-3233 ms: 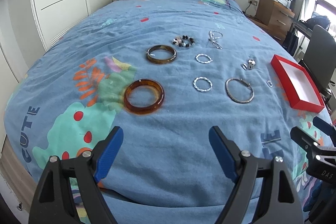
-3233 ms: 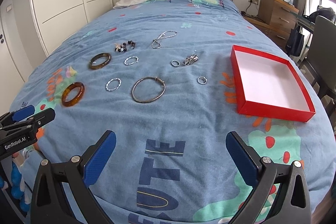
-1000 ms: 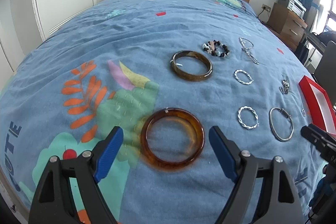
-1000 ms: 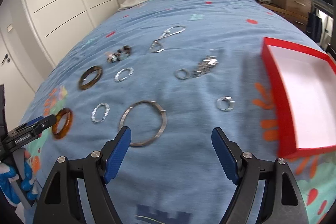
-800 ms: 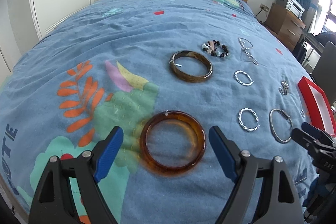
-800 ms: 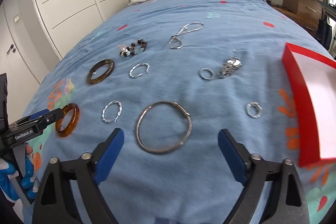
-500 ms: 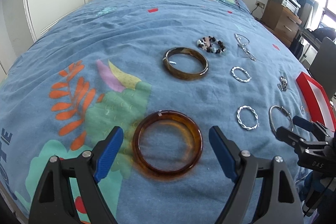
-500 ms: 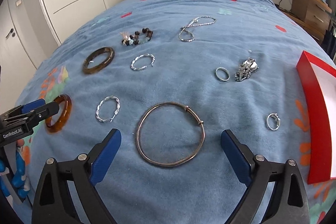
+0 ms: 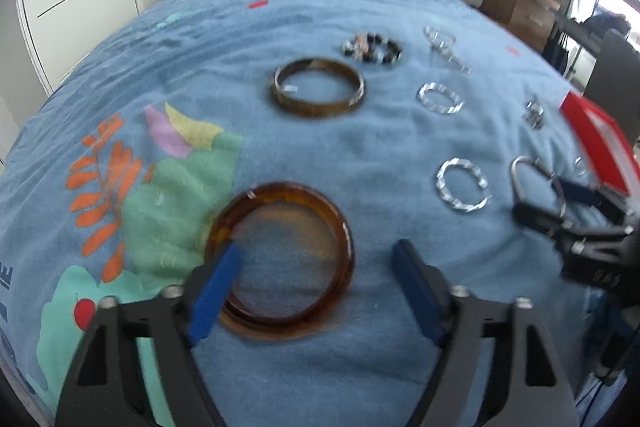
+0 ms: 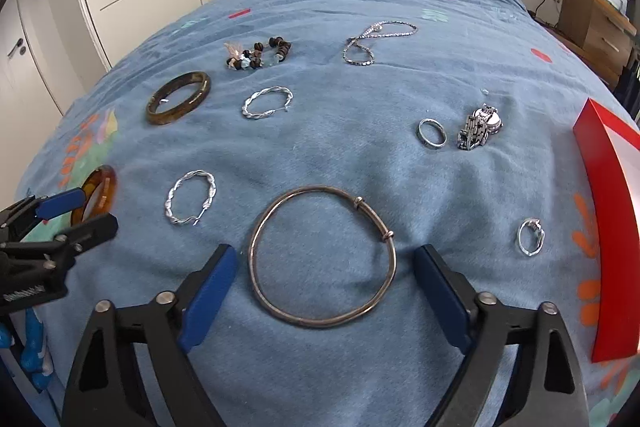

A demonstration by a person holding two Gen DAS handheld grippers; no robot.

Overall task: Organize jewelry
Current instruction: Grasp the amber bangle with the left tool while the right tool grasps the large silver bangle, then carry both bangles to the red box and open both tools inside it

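The amber bangle (image 9: 280, 259) lies flat on the blue bedspread (image 9: 320, 147) near its left edge. The left gripper (image 9: 316, 287) stands wide apart over it, one blue finger (image 9: 212, 287) crossing the near-left rim. The thin silver bangle (image 10: 322, 255) lies between the spread fingers of the right gripper (image 10: 326, 287), untouched. The red tray (image 10: 612, 211) sits at the bed's right edge; what it holds cannot be told.
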